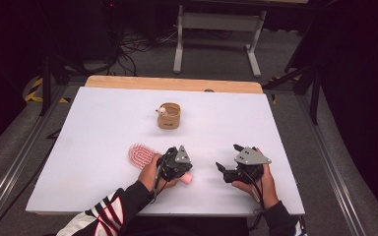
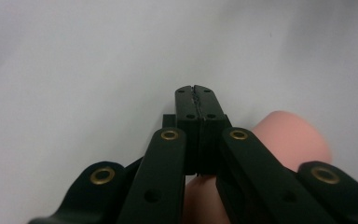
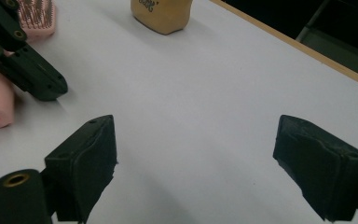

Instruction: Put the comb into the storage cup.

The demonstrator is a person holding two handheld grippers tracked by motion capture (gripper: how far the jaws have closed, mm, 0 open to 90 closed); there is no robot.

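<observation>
Both grippers low over the near half of the white table (image 1: 93,128), with a pink brush lying beside my left one.

My left gripper (image 2: 196,88) has its jaws clenched together on nothing, its tip over bare table; the pink hairbrush (image 1: 141,156) lies just to its left, its handle running under the gripper body, touching or not I cannot tell. My right gripper (image 3: 196,154) sits to the right, well apart from the brush, jaws spread wide and released over bare table. A tan cup (image 1: 169,116) stands farther off, near the table's centre.
</observation>
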